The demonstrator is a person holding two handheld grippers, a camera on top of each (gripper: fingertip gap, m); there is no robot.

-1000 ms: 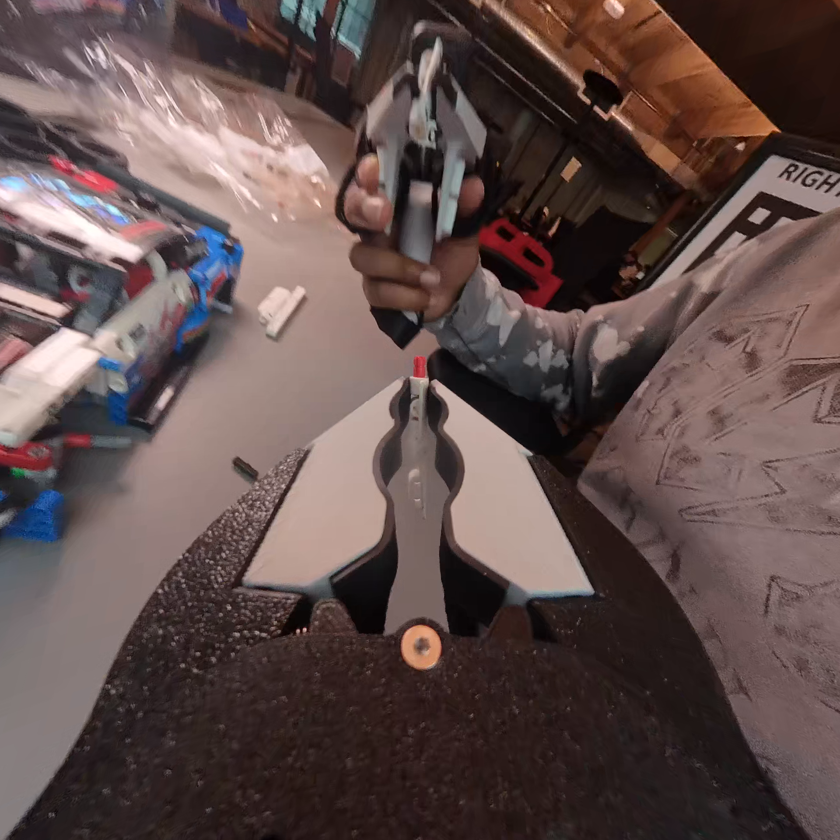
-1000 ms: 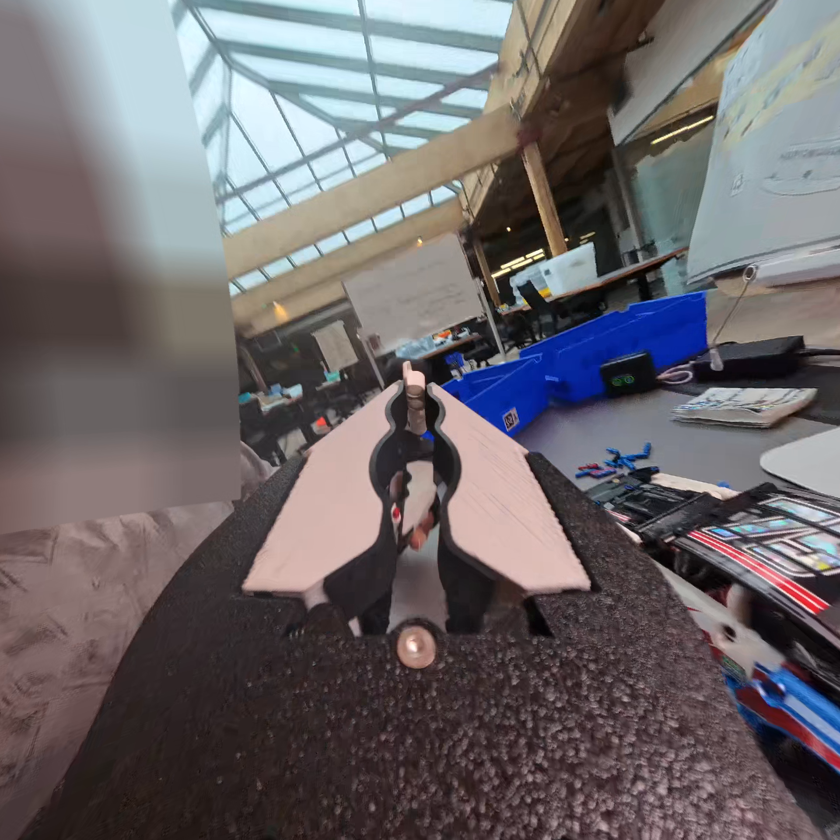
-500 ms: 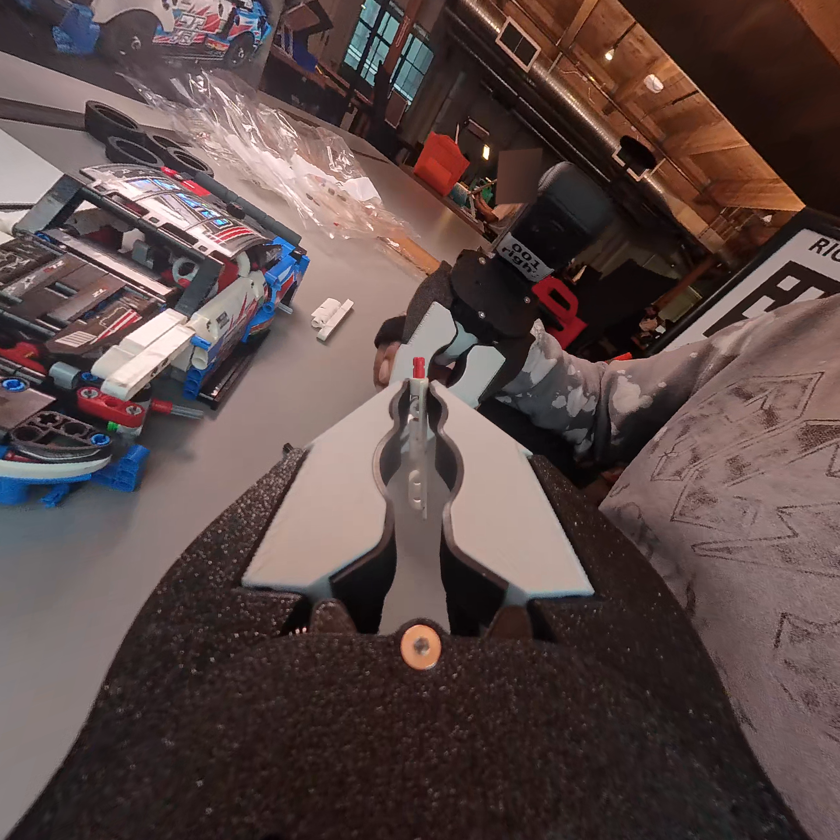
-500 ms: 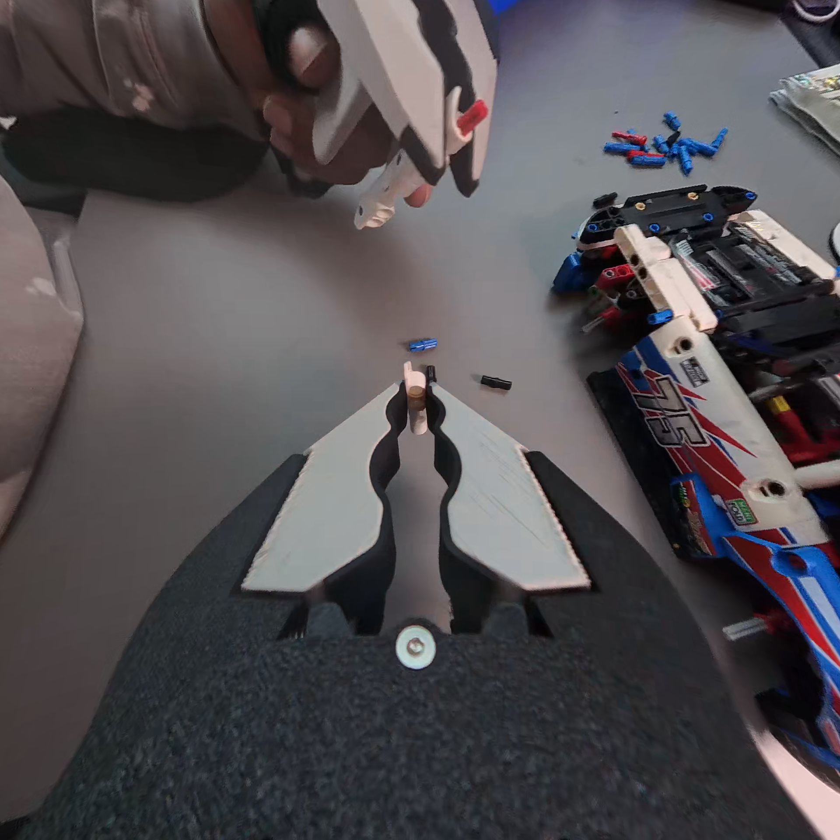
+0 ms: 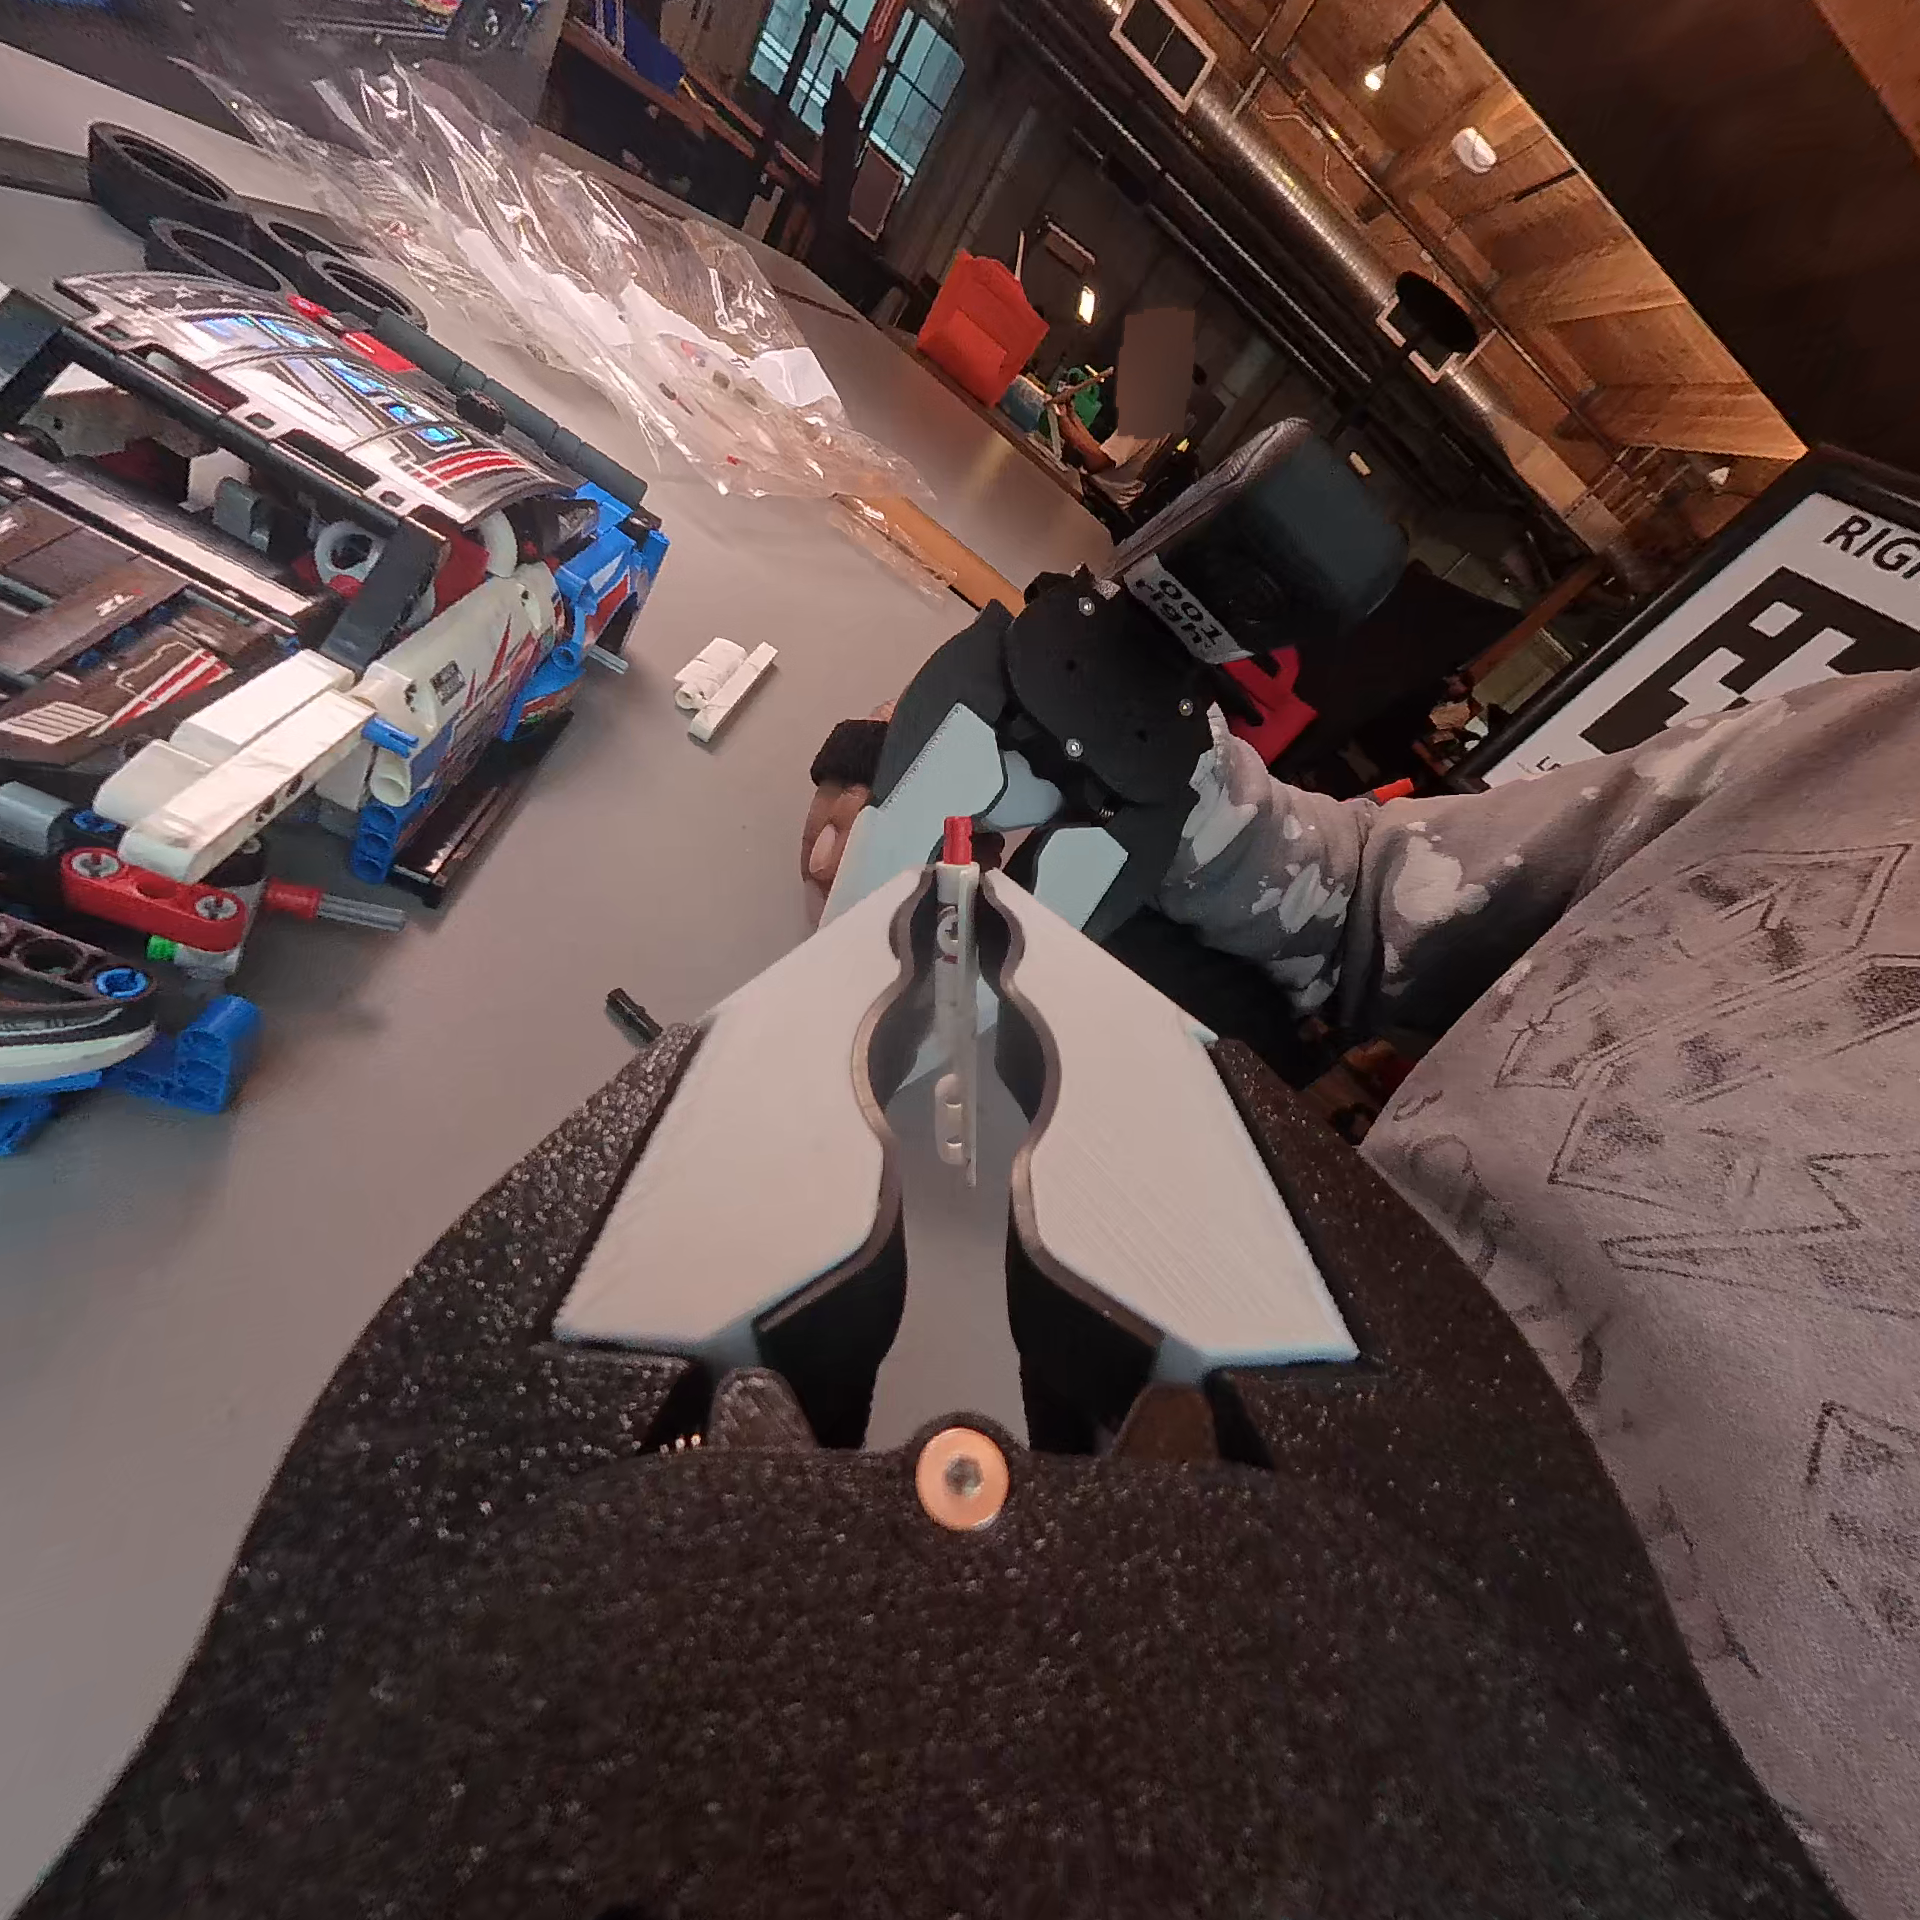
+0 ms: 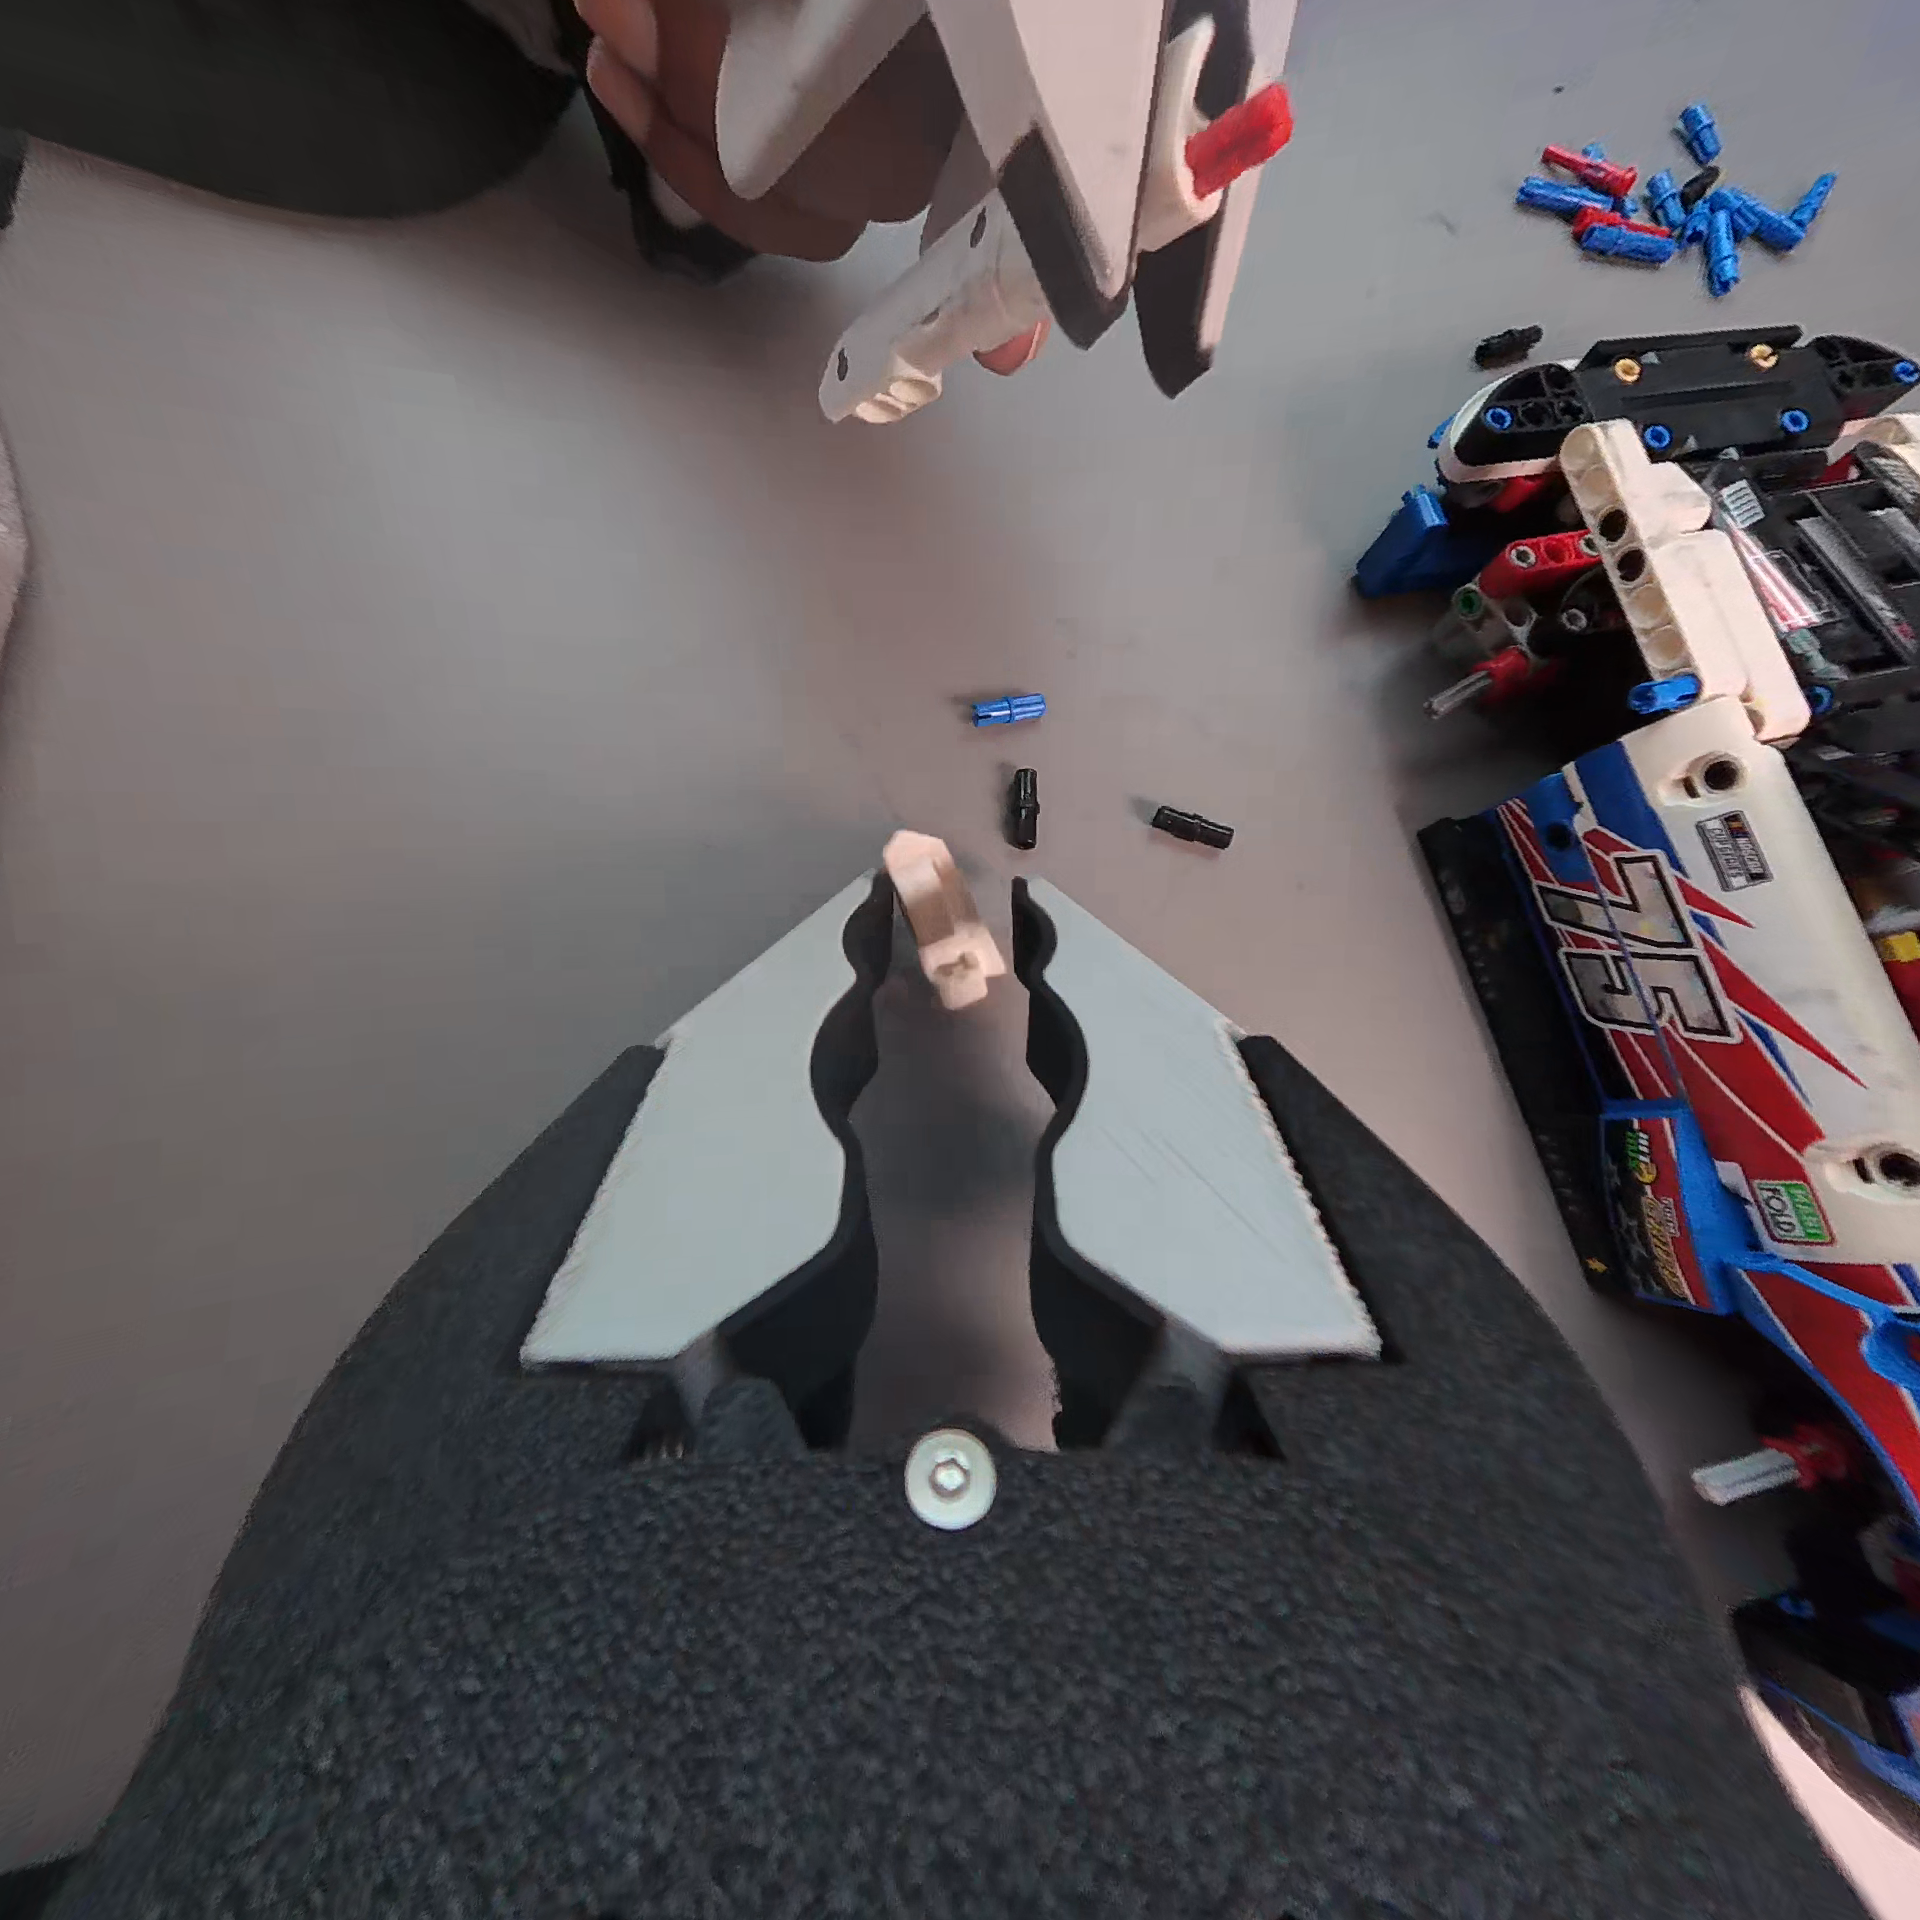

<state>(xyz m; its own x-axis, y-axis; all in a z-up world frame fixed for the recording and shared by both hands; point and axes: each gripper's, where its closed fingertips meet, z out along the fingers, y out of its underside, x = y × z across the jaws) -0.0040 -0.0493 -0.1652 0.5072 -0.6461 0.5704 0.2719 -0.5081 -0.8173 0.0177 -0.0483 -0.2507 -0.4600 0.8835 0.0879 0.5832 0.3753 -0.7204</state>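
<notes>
— What do we have in the left gripper (image 5: 956, 883)?

— Its fingers are pressed tight on a thin white beam (image 5: 956, 1039). It lies lengthwise between them, with a red pin (image 5: 956, 831) poking out past the tips. We are holding it in the air, near the edge of the table (image 6: 416, 623) where the sleeve rests.

— And the right gripper (image 6: 951, 883)?

— Its fingers stand a little apart, wider than the small pale piece (image 6: 940, 920) between them. The piece leans against one finger and is clear of the other, so we judge it is not clamped. We cannot tell whether it already rests on the table.

— So what worries us?

— The pale piece, mostly. With nothing pinching it, it may topple or skid away from the tips. It could end up among the loose blue pin (image 6: 1008, 710) and the two black pins (image 6: 1023, 808) just beyond it. These lie on the open table between the sleeve's edge and the model car (image 6: 1662, 935).

— And on the left?

— The beam is thin and held on its flat faces — a knock on the long overhanging end could pivot it in the grip. The red pin may also work loose if it is only partly seated, and it would roll far on this smooth top.
</notes>
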